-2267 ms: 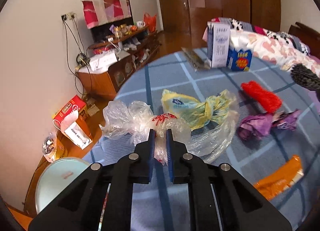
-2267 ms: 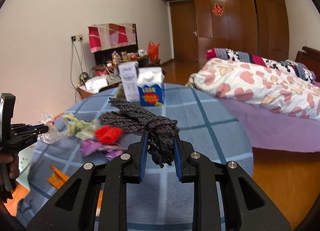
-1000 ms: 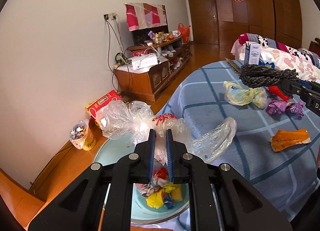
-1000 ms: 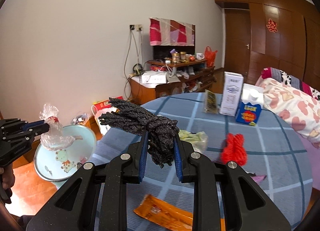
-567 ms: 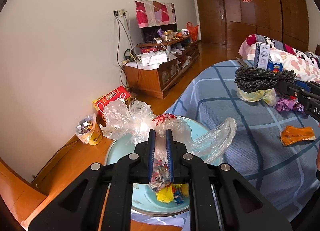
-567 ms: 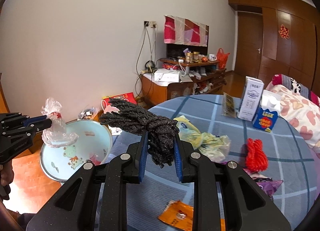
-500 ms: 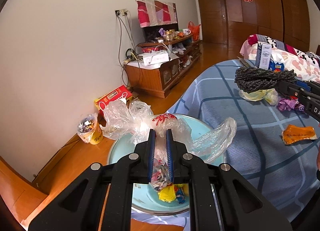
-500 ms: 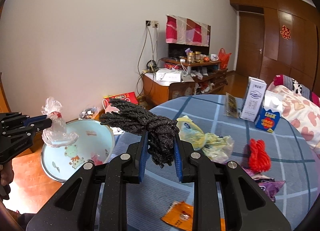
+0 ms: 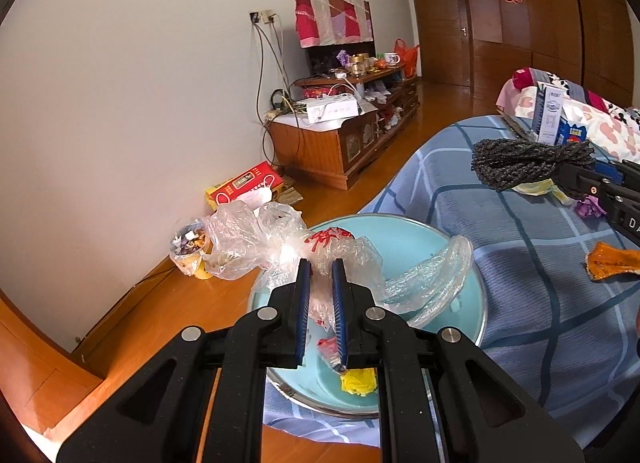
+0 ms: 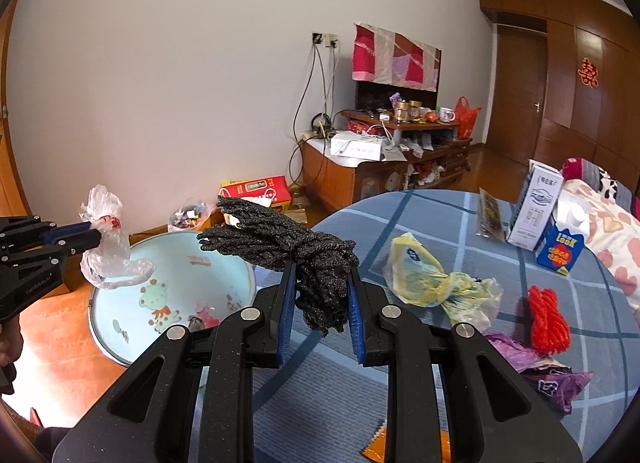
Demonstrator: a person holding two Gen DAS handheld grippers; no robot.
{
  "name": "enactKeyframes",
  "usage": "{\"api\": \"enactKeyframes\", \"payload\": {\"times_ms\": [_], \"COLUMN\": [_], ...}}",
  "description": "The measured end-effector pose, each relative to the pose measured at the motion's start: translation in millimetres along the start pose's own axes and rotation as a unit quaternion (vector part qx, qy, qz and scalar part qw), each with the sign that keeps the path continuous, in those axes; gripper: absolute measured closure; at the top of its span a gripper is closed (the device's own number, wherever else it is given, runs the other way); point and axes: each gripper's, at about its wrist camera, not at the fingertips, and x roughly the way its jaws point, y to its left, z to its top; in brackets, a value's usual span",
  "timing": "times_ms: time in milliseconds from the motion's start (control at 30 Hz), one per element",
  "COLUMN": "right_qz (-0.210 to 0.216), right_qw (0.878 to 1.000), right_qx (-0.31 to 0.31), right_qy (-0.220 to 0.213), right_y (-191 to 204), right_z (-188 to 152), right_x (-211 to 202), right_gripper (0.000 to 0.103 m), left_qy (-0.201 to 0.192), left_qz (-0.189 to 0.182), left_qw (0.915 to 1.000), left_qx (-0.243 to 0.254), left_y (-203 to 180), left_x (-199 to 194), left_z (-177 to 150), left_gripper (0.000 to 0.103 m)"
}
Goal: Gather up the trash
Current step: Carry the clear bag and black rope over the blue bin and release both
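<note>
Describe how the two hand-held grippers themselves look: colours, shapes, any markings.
Both are matte black plastic. The left hand-held gripper and the right hand-held gripper each have two angular arms with triangular cut-outs, silver round screw heads, and flat blue ribbed pads inside the fingers. Seen from the side, each body carries pale lettering too small to read.

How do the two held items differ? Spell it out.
The clear plastic bag is see-through, crinkled film with red print; the black rope bundle is opaque, thick braided cord. The left gripper pinches the bag nearly flat; the right gripper stands wider around the rope. Both are held up near the blue basin.
</note>
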Motion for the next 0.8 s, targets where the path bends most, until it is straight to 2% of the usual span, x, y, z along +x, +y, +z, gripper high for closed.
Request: {"api": "enactKeyframes", "payload": {"times_ms": [800], "right_qz": [0.019], "right_qw": [0.999], "right_qx": [-0.031], "right_qy": [0.016], "right_y": [27], "right_z": [5], "right_x": [21], "right_gripper": [0.078], "left_qy": [0.005], "left_qz": [0.023], "left_qw": [0.9996], "left_qx": [-0.016], "left_y": [18], "left_x": [5], "left_z": [-6], "left_gripper": [0.092]}}
